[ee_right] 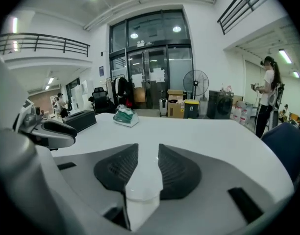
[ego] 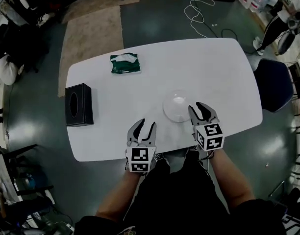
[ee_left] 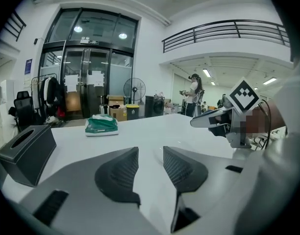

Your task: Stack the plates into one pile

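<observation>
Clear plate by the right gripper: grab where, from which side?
Probably the rim of the clear plate on its right side, nearest the right gripper, one jaw over the lip, one under. It lies flat on the table and looks wider than the jaws' gap, so only the edge pinches.

Looks steeply down on a white desk (ego: 213, 72). Far left on it, a green packet (ego: 125, 63); at the left edge, a black tissue box (ego: 79, 104); right of centre, a clear plate (ego: 177, 105). Over the near edge, left claw (ego: 144, 125), jaws apart, empty. At the plate's near right rim, right claw (ego: 195, 106), jaws apart, contact unclear. Beyond, grey floor (ego: 37, 97), tan rug (ego: 88, 38), blue chair (ego: 273, 84).
</observation>
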Available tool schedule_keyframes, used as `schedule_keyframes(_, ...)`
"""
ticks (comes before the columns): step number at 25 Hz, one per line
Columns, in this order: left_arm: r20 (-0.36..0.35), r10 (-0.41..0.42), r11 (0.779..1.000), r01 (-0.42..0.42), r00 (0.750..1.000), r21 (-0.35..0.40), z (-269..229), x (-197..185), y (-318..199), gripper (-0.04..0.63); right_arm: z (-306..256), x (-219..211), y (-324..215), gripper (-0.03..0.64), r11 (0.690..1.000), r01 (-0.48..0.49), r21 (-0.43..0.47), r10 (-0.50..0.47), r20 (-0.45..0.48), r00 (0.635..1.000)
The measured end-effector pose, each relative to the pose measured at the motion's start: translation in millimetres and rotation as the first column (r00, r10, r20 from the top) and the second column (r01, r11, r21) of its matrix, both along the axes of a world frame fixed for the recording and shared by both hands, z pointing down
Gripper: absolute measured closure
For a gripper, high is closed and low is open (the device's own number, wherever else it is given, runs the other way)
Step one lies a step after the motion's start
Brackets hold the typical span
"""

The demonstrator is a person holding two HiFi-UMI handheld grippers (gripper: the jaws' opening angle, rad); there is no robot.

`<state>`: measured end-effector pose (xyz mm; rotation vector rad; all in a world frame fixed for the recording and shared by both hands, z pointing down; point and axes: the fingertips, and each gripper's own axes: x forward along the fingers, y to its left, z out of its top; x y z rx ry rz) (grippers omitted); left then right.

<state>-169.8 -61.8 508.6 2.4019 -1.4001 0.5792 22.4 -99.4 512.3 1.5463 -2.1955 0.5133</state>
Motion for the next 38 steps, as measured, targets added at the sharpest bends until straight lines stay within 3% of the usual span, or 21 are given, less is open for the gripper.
schedule_keyframes(3,-0.003,0.013,0.999,-0.013,1.000,0.030,-14.9,-6.7,0.4,0.444,-31.4,-0.8,11.3,0.583,0.997,-0.016,0.071,0.015,0.014,1.000)
schedule_keyframes(5,-0.002,0.019,0.998,-0.019,1.000,0.055,-27.3,-10.1,1.1,0.492,-50.0,-2.6,21.0,0.597,0.994,-0.019,0.103,0.014,0.045,0.999)
schedule_keyframes(9,-0.027,0.015,0.996,-0.013,1.000,0.092,-54.2,-12.1,3.9,0.574,-81.2,-4.0,36.4,0.598,0.989,-0.012,0.149,-0.001,0.084,0.996)
schedule_keyframes(12,-0.056,0.015,0.995,-0.009,0.998,0.103,-75.0,-6.6,9.1,0.577,-100.7,-4.8,43.7,0.598,0.984,0.015,0.177,-0.032,0.095,0.995)
schedule_keyframes(21,-0.036,-0.062,0.981,0.068,0.997,0.184,-123.7,16.4,47.6,0.577,-141.4,10.9,67.6,0.598,0.961,0.127,0.244,-0.164,0.135,0.977)
schedule_keyframes(31,-0.037,-0.159,0.967,0.163,0.987,0.197,-134.6,71.7,112.0,0.577,-145.3,46.8,117.0,0.599,0.934,0.245,0.260,-0.289,0.147,0.946)
schedule_keyframes(38,-0.031,-0.216,0.955,0.218,0.976,0.202,-128.1,88.6,147.9,0.577,-138.5,59.3,142.7,0.600,0.918,0.301,0.259,-0.347,0.156,0.925)
